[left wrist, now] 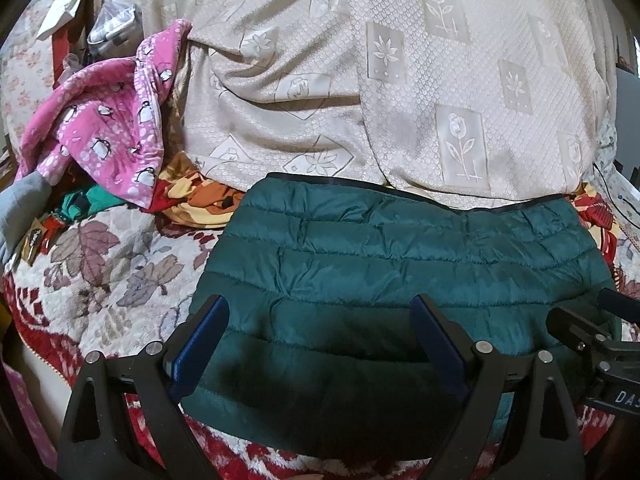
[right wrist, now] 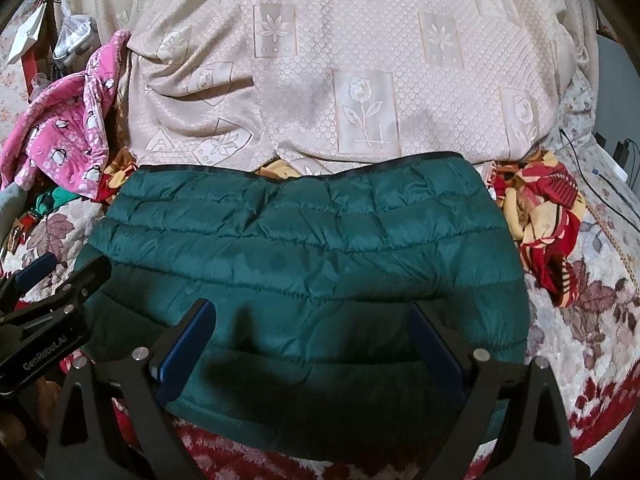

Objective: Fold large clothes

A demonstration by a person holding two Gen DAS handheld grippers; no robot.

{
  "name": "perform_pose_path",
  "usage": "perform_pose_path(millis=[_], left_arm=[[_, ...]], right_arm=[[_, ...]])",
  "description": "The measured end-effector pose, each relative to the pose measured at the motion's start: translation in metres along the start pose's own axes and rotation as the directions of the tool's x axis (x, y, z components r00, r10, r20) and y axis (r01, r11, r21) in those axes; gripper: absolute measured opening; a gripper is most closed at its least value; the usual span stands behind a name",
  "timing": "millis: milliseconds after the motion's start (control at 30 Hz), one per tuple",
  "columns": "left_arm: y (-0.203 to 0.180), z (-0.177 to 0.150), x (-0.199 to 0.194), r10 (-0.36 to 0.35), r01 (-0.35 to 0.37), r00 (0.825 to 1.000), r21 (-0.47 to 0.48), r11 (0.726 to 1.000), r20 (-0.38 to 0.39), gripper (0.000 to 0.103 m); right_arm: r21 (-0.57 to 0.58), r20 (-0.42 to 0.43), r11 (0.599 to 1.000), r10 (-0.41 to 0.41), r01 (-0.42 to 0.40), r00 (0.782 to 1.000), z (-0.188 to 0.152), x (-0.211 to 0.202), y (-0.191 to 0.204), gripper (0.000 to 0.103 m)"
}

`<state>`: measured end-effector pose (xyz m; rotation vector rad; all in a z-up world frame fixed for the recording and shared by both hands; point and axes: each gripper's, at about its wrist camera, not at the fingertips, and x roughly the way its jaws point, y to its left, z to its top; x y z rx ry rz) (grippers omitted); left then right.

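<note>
Jacket: while it lies flat on the bed, the folded teal quilted puffer jacket sits just ahead of both claws.
Left claw: fingers apart, empty.
Right claw: fingers apart, empty.
Beyond: cream floral-embossed bedspread.

"GenRobot.AI", probably, on left gripper

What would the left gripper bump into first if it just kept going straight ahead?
Most likely the green puffer jacket, lying right under and ahead of the open left gripper; past it comes the cream blanket. Depth is hard to judge.
</note>
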<state>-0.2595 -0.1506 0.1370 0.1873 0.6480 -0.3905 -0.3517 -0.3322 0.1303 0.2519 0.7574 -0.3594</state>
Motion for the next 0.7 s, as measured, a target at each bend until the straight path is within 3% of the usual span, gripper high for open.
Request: perform_pose_path(millis=[367, 700], left_arm=[[-0.007, 0.004, 0.009, -0.007, 0.008, 1.000, 0.006, 1.000, -0.016, 0.066], [-0.002, 0.006, 0.022, -0.062, 0.061, 0.997, -0.020, 0.998, -0.056, 0.066]], right_arm=[[0.009, -0.015, 1.000, -0.002, 0.003, 1.000, 0.002, 0.007, -0.005, 0.098], [0.024, -0.032, 1.000, 0.000, 0.000, 0.999, 0.001, 0.016, -0.010, 0.098]])
